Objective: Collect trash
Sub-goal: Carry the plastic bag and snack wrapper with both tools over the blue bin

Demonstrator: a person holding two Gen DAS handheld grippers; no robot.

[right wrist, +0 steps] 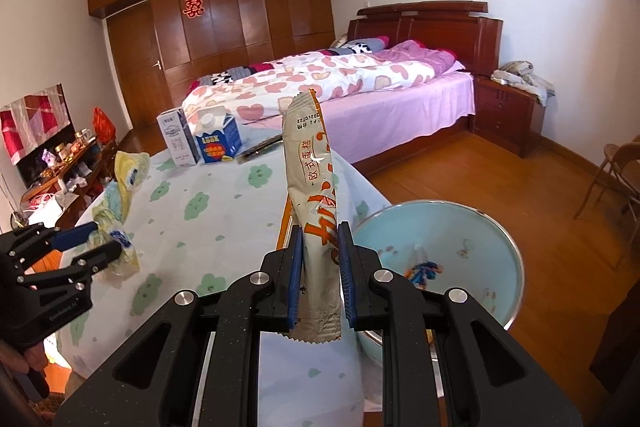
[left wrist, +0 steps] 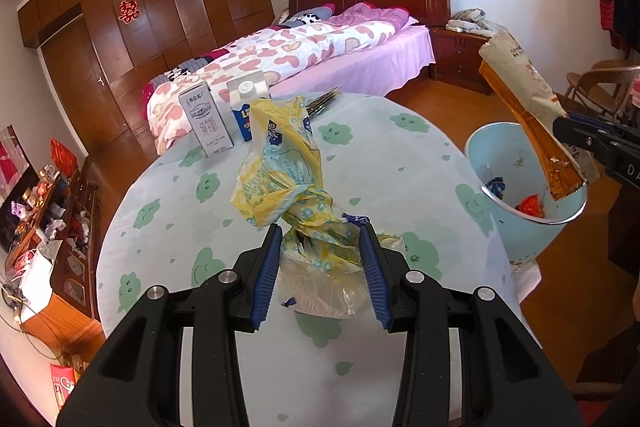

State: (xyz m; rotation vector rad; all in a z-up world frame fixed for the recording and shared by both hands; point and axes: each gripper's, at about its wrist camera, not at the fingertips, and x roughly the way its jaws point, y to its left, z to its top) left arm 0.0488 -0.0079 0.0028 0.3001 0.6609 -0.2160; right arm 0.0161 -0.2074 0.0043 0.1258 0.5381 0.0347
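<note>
My left gripper (left wrist: 320, 235) is shut on a crumpled yellow and clear plastic bag (left wrist: 280, 183), held up above the round table (left wrist: 400, 163). From the right wrist view the left gripper (right wrist: 108, 239) and its bag (right wrist: 124, 179) show at the left. My right gripper (right wrist: 320, 239) is shut on a long beige and orange snack wrapper (right wrist: 310, 163) that stands upright between the pads. In the left wrist view the wrapper (left wrist: 524, 99) hangs over the light blue trash bin (left wrist: 516, 227). The bin (right wrist: 492, 239) holds a few scraps.
A grey milk carton (left wrist: 206, 125) and a blue carton (left wrist: 244, 111) stand at the table's far edge, with dark wrappers (left wrist: 324, 101) beside them. Beyond are a bed (left wrist: 320, 47), a nightstand (left wrist: 460, 59), a folding chair (right wrist: 616, 175) and a cluttered low cabinet (left wrist: 52, 211).
</note>
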